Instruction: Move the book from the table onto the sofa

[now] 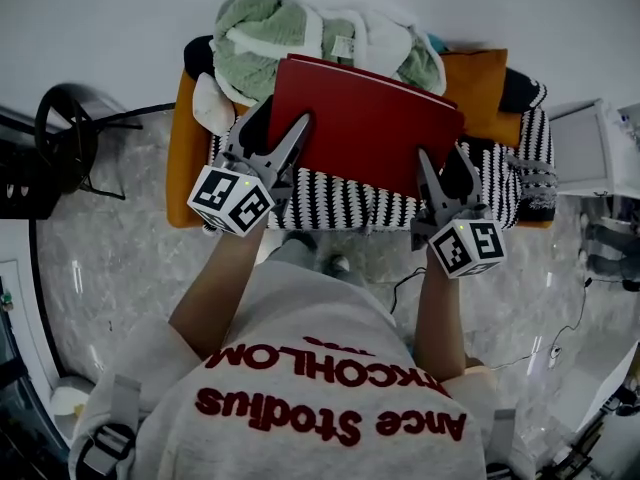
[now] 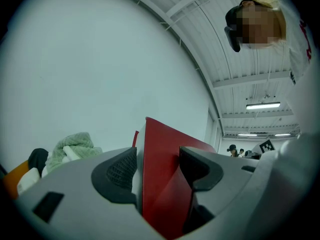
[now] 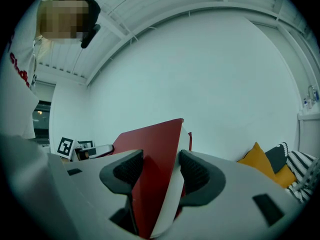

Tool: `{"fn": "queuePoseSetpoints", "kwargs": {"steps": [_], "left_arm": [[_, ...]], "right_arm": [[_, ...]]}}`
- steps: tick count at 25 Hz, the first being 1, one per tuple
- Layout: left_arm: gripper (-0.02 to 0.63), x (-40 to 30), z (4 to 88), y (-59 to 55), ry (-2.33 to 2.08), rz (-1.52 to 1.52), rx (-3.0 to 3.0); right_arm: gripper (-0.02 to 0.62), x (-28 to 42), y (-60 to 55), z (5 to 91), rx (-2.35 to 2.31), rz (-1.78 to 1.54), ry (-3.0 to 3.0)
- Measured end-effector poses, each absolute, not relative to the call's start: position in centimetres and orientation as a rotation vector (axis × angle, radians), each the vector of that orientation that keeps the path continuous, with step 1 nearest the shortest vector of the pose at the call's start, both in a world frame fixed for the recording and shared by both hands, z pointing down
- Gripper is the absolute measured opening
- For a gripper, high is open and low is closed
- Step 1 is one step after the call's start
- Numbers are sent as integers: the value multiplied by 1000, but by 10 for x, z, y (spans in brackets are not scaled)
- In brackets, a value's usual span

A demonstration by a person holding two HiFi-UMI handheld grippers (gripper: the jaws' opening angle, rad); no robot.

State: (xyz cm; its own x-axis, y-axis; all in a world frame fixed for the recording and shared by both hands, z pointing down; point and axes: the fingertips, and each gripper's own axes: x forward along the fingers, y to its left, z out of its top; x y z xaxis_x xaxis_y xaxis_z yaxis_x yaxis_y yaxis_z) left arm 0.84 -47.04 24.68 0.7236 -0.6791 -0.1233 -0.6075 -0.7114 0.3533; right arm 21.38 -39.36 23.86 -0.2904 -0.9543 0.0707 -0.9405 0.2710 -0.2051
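The book (image 1: pixel 370 123) hangs over the sofa (image 1: pixel 183 148), near corners clamped by left tongs (image 1: pixel 281 128) and right tongs (image 1: pixel 440 163).

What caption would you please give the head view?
Left tool and right tool hold the book over the sofa.

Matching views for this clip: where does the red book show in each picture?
Head view: red book upper centre, held by left gripper and right gripper.
Left gripper view: red book bottom centre, between that gripper's jaws.
Right gripper view: red book bottom centre, between its jaws.
Shared landmark: orange sofa, in all three.
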Motion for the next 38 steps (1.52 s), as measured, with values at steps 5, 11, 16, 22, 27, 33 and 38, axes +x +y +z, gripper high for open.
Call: {"fn": "queuePoseSetpoints", "kwargs": {"steps": [5,11,16,22,27,33,38], "left_arm": [[258,-13,245,-488,-1000,-377,2634],[258,-32,238,-517,-977,-384,2655],[258,-37,252,-531,-961,-359,2639],[258,-37,281,-543,-987,-311,2625],[258,-25,308,-556,-1012,-264,2597],[258,-13,354,-562,-1053,-206,2558],[258,-1,404,-569,-1086,-154,2494]], "right_arm": [[258,192,-411,233,-1832,-294,2466],[258,172,-436,227,-1854,-282,2453],[258,165,-448,240,-1873,-318,2439],[258,166,-462,273,-1871,-391,2444],[258,180,-480,303,-1866,-485,2455],[258,193,-492,352,-1847,-618,2483],[258,207,-504,402,-1836,-722,2498]]}}
